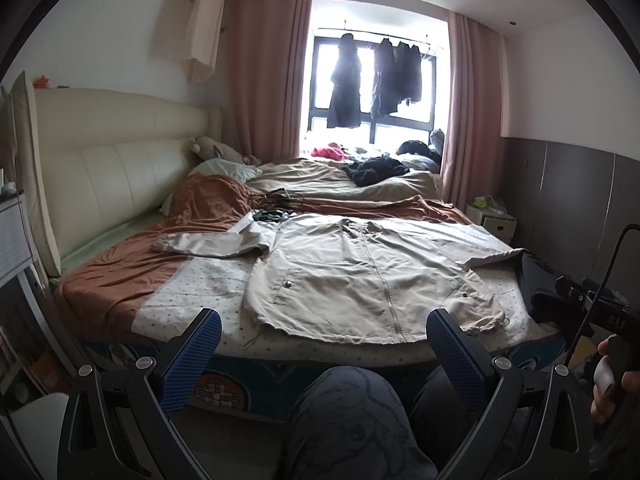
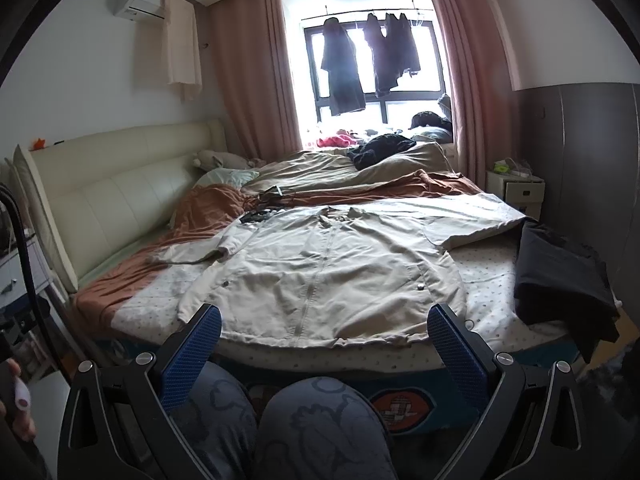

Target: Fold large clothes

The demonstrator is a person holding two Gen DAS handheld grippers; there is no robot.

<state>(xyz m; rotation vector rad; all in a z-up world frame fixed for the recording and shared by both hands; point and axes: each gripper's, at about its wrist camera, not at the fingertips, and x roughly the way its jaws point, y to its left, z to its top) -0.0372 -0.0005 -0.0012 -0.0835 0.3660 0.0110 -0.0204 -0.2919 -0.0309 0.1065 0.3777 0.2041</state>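
Observation:
A large beige zip jacket (image 1: 360,276) (image 2: 320,268) lies spread flat, front up, on the bed, hem toward me, both sleeves stretched out to the sides. My left gripper (image 1: 324,332) is open and held back from the bed's near edge, nothing between its blue pads (image 1: 200,344). My right gripper (image 2: 324,330) is open too, just short of the jacket's hem, with empty blue pads (image 2: 448,332). The right gripper also shows at the right edge of the left wrist view, in a hand (image 1: 612,380).
A dark folded garment (image 2: 560,280) lies at the bed's right corner. A rust-brown blanket (image 1: 132,272) and rumpled bedding cover the far half of the bed, with black clothes (image 1: 376,170) on top. My knees (image 2: 320,432) are below the grippers. Nightstand (image 2: 516,188) at right, padded headboard (image 1: 100,184) at left.

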